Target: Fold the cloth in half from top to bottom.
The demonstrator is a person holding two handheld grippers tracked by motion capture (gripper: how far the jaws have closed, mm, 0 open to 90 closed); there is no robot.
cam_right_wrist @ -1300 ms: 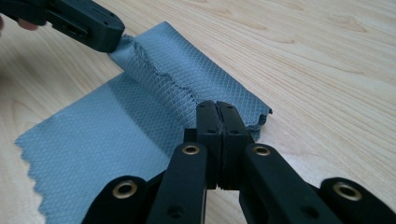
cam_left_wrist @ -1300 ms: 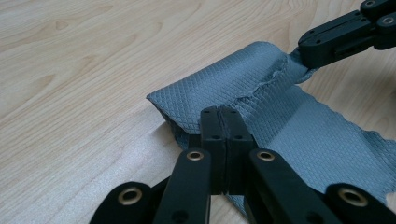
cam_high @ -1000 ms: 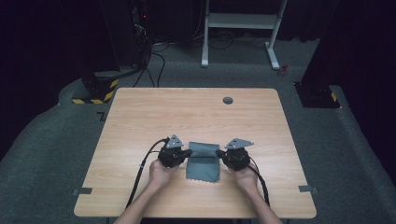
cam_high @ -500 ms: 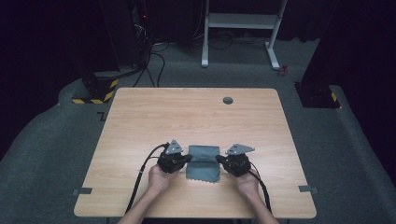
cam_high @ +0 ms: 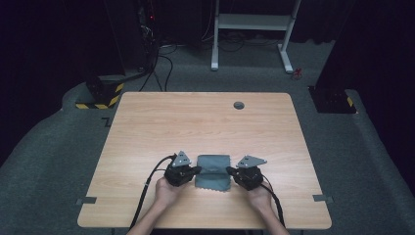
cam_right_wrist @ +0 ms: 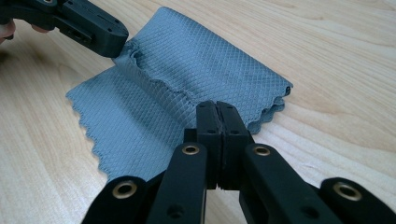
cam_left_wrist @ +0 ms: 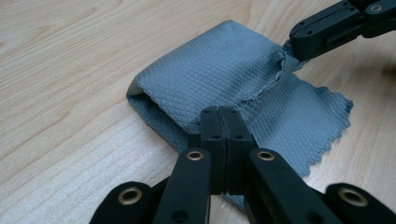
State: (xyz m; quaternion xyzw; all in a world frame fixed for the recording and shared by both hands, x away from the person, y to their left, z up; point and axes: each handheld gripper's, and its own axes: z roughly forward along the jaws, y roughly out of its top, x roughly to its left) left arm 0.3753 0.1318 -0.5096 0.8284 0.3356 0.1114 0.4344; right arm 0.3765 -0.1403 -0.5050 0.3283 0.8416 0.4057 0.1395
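Item: grey cloth (cam_high: 213, 171) — on table (cam_high: 205, 122), between both tools, far half folded over toward near scalloped edge.
Left tool (cam_high: 195, 171): jaws closed, pinching cloth's left folded corner.
Right tool (cam_high: 230, 171): jaws closed, pinching right corner.
Change: against half-second-earlier view, hands and fold hardly shifted.
Reading: fold about midway; top layer short of near edge, corners not yet let go.

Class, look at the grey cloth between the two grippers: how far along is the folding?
Done: the far part of the cloth is already doubled over. In hand: the left gripper and right gripper each pinch the folded layer's edge, shut. Left: the near scalloped strip is uncovered, so the fold looks unfinished.
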